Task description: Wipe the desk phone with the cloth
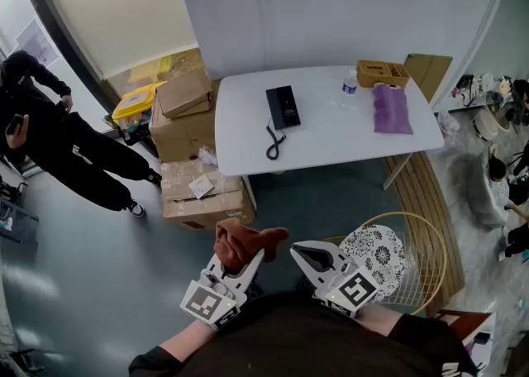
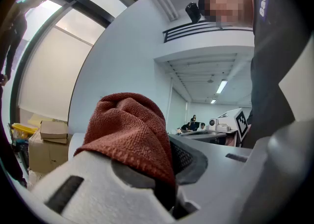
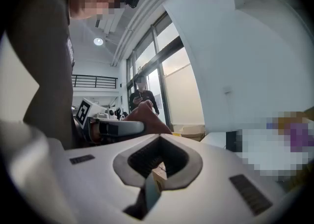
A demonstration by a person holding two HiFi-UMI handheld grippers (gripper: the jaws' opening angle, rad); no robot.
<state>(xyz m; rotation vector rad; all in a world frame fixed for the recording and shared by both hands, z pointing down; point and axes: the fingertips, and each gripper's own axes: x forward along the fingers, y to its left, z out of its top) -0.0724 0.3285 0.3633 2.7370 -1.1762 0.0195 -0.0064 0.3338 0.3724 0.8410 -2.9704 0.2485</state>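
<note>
The black desk phone (image 1: pixel 283 107) lies on the white table (image 1: pixel 331 140) far ahead of me, its coiled cord (image 1: pixel 274 142) trailing toward the table's front edge. Both grippers are held close to my body, well short of the table. My left gripper (image 1: pixel 248 256) is shut on a rust-red cloth (image 1: pixel 242 241), which bunches over its jaws in the left gripper view (image 2: pixel 130 129). Beside it, my right gripper (image 1: pixel 304 253) is shut with nothing in it (image 3: pixel 158 166). The right gripper view also shows the cloth (image 3: pixel 146 119) and a dark sliver of the phone (image 3: pixel 232 141).
A purple cloth (image 1: pixel 391 108), a woven basket (image 1: pixel 382 73) and a water bottle (image 1: pixel 350 83) sit on the table's right end. Cardboard boxes (image 1: pixel 194 148) stack left of the table. A person in black (image 1: pixel 58 144) stands far left. A yellow wire chair (image 1: pixel 426 255) is at my right.
</note>
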